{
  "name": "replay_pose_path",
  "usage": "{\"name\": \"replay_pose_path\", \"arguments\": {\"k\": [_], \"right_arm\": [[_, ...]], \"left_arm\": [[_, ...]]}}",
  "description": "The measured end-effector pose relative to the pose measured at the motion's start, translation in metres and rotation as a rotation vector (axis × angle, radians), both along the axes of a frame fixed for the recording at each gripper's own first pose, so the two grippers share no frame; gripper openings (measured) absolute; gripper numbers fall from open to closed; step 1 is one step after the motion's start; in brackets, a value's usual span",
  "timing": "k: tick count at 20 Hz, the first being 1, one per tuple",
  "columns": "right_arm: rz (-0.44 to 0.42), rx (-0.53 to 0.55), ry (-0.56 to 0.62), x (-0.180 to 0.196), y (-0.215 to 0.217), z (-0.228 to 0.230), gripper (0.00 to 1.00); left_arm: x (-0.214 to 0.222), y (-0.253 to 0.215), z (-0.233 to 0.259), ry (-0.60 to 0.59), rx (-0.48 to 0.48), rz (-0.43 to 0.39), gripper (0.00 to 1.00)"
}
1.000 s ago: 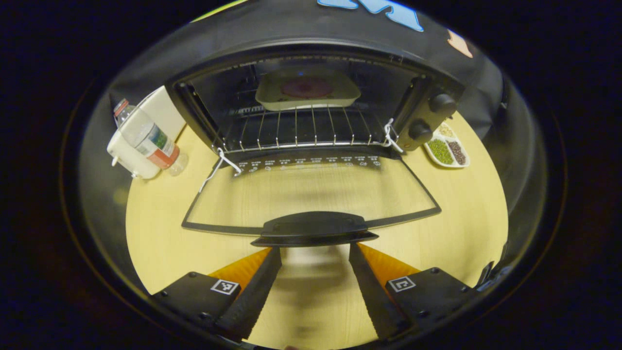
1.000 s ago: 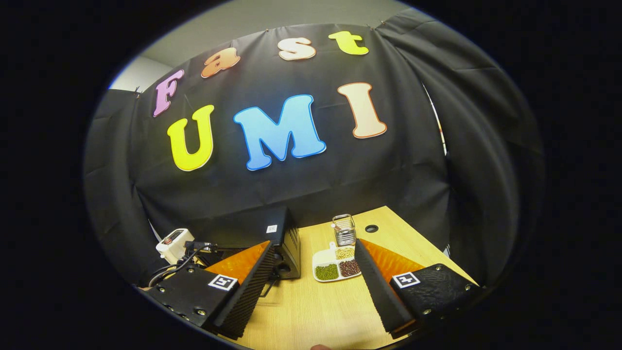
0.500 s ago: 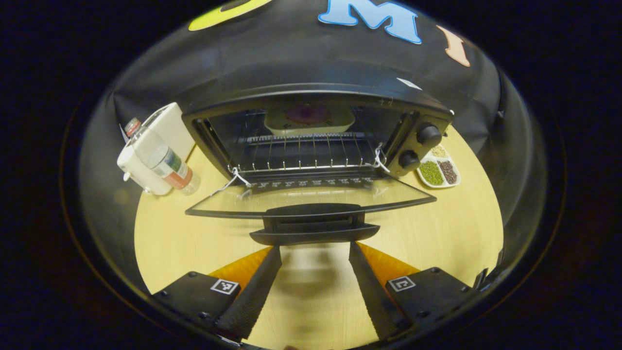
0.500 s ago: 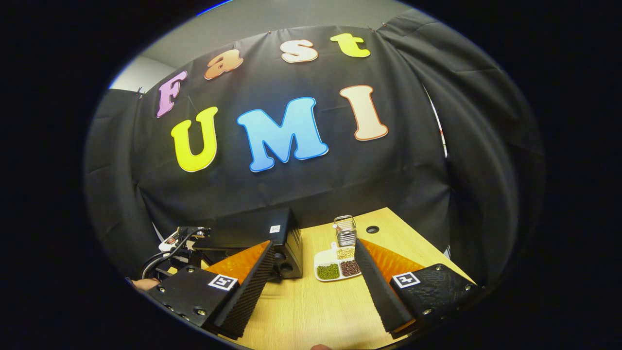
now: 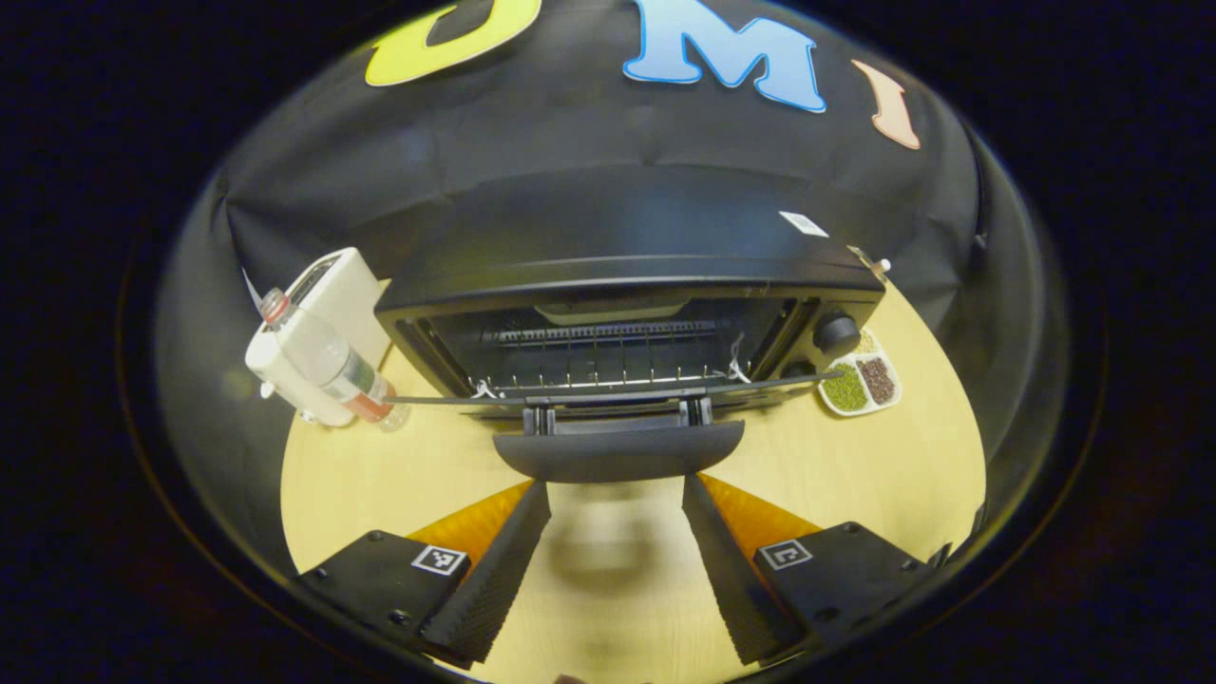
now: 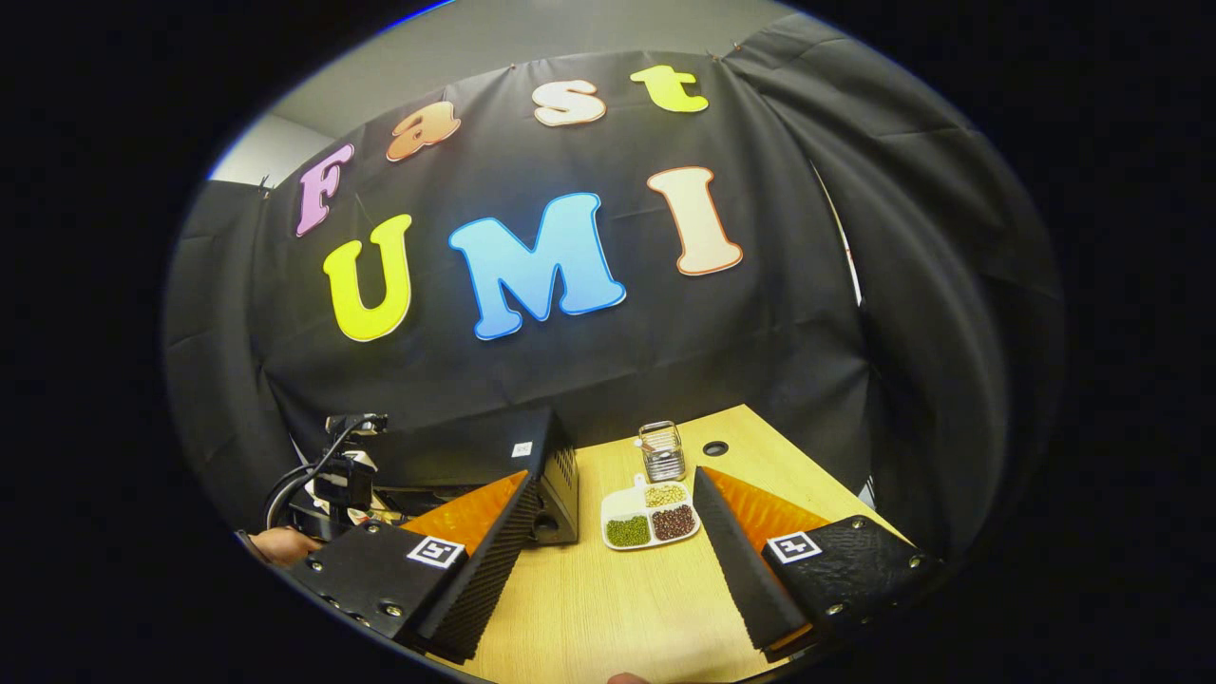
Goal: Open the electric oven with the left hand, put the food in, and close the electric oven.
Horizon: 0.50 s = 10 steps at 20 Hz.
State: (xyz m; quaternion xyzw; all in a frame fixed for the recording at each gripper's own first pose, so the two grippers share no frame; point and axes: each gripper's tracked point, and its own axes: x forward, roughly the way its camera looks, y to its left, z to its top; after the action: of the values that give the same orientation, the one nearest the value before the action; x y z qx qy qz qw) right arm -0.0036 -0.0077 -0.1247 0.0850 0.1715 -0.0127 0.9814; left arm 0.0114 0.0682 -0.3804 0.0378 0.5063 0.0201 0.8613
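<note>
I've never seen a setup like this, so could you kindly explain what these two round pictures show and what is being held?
A person holds a two-finger claw in each hand; a camera rides on each. The left gripper view looks along the left claw, open and empty, at an oven whose door handle sits just ahead of the fingertips, the door partly open. A water bottle leans at the left, a divided dish of beans lies at the right, all on a wooden table. The right gripper view shows the right claw, also open and empty.

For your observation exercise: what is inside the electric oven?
Inside the electric oven, a wire rack carries a pale tray; the oven's top edge covers whatever the tray holds.
</note>
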Motion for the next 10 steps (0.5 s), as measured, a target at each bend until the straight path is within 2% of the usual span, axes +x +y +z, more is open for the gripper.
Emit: {"name": "replay_pose_path", "arguments": {"k": [4,6,8,10], "right_arm": [[0.021,-0.013,-0.004,0.003,-0.003,0.000,1.00],[0.038,-0.025,-0.014,0.005,-0.003,0.005,1.00],[0.069,-0.041,-0.030,0.010,0.000,0.010,1.00],[0.105,-0.054,-0.055,0.018,0.006,0.020,1.00]], "left_arm": [[0.006,0.002,0.015,-0.049,0.005,0.017,0.99],[0.007,0.003,0.035,-0.124,0.030,0.001,0.96],[0.011,-0.002,0.075,-0.258,0.048,-0.014,0.96],[0.010,-0.020,0.131,-0.441,0.033,-0.022,0.99]]}}
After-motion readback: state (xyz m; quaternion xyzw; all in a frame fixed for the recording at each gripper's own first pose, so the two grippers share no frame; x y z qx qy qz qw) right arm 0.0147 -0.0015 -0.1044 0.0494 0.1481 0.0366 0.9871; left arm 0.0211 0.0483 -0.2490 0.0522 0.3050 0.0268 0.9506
